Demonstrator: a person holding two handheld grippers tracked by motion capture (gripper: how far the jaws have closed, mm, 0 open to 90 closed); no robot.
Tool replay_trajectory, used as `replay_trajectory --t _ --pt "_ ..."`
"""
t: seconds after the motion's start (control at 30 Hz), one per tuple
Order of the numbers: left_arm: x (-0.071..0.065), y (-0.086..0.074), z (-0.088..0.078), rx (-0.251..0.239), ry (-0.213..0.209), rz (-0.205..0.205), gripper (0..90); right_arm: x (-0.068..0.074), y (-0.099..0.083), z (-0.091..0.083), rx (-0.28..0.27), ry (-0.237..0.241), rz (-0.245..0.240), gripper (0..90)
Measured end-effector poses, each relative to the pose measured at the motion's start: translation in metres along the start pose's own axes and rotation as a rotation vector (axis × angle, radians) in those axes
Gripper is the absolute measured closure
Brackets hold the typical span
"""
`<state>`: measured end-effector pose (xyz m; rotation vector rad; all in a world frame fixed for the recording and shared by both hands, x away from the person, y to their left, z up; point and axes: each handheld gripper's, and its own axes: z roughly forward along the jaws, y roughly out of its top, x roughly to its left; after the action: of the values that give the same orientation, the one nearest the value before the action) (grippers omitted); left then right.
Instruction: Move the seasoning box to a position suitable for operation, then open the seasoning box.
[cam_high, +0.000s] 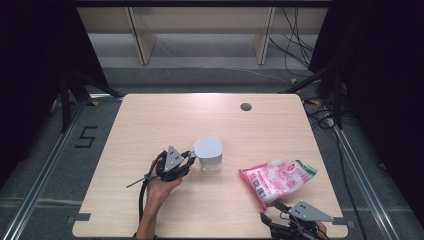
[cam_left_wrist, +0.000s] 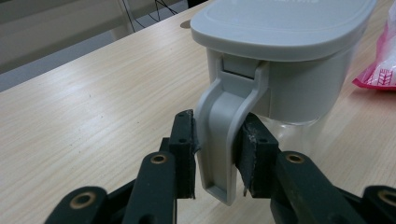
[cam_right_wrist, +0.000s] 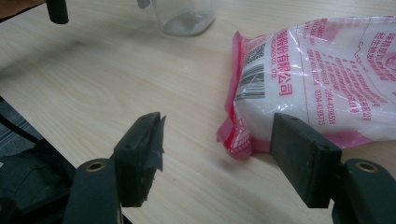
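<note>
I saw a grey-lidded clear jug (cam_high: 208, 155); a pink-and-white printed bag (cam_high: 278, 178) with red lettering; my black tool (cam_left_wrist: 214, 156) on a pale wood-grain tabletop (cam_high: 165, 120).

Pale wood table (cam_high: 150, 125) with round grommet hole (cam_high: 245, 106); "5" floor marking (cam_high: 86, 136) at left

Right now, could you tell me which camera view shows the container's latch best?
The left gripper view: the latch hangs close up between the left gripper pads, which press its sides. In the high view the container is small, the latch unclear. The right gripper view catches just the clear base.
</note>
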<state>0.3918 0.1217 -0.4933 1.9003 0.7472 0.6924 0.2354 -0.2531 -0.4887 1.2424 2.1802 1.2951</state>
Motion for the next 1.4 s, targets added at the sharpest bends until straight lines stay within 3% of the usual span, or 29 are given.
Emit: replay_trajectory --t 0.07,0.23,0.27,0.43,0.5,0.53,0.67,0.7,0.73,0.77,0.8,0.83,0.97,1.07,1.17,1.37,1.4 --pt "0.001 -0.001 -0.001 0.001 -0.01 -0.003 69.4 0.001 0.0 0.0 0.006 -0.002 0.017 35.1" --pt "0.0 -0.002 -0.003 -0.008 -0.014 -0.002 69.4 -0.001 0.0 0.001 -0.001 0.007 0.001 35.1" --pt "0.001 -0.003 -0.003 -0.01 -0.013 0.0 69.4 0.001 0.0 0.0 0.002 0.0 0.027 35.1" --pt "0.0 -0.003 -0.003 -0.019 -0.025 -0.019 69.4 -0.001 0.0 0.0 0.004 0.0 0.011 35.1" --pt "-0.001 -0.002 -0.005 -0.01 -0.031 -0.01 69.3 0.0 0.0 0.0 0.004 -0.002 0.028 35.1" --pt "-0.002 -0.002 -0.006 -0.006 -0.039 -0.007 69.0 -0.002 0.0 0.0 0.006 0.001 0.01 35.1" --pt "-0.001 -0.003 -0.007 -0.008 -0.046 -0.031 67.8 -0.003 0.0 0.0 -0.006 -0.001 0.005 35.1" --pt "-0.001 -0.001 -0.009 -0.009 -0.035 -0.024 65.0 -0.001 -0.001 0.001 -0.009 0.004 0.039 35.1" --pt "-0.001 -0.001 -0.009 -0.009 -0.035 -0.024 62.8 -0.003 -0.001 -0.001 -0.001 0.001 0.019 35.1" --pt "-0.002 0.002 -0.013 -0.015 -0.04 -0.03 62.8 -0.003 -0.001 -0.001 -0.001 0.001 0.019 35.1" --pt "-0.002 0.004 -0.016 -0.013 -0.046 -0.026 57.2 -0.001 -0.002 -0.001 0.002 -0.002 0.042 35.0" --pt "-0.003 0.005 -0.017 -0.01 -0.051 -0.018 55.9 -0.004 -0.002 0.0 -0.017 0.003 0.02 35.0" --pt "-0.005 0.013 -0.028 -0.022 -0.05 -0.033 47.4 -0.002 -0.002 -0.003 0.004 0.001 0.036 35.1" --pt "-0.007 0.02 -0.041 -0.053 -0.067 -0.04 47.7 -0.003 -0.002 -0.002 -0.008 0.006 0.02 35.1" --pt "-0.005 0.024 -0.043 -0.07 -0.079 -0.052 49.0 -0.003 -0.001 -0.002 0.0 0.01 0.017 35.1" --pt "-0.003 0.03 -0.044 -0.099 -0.071 -0.048 58.6 -0.003 -0.001 -0.001 0.004 -0.002 0.008 35.1" --pt "-0.003 0.031 -0.043 -0.111 -0.075 -0.043 64.2 -0.003 -0.001 -0.001 -0.003 -0.005 0.014 35.1"
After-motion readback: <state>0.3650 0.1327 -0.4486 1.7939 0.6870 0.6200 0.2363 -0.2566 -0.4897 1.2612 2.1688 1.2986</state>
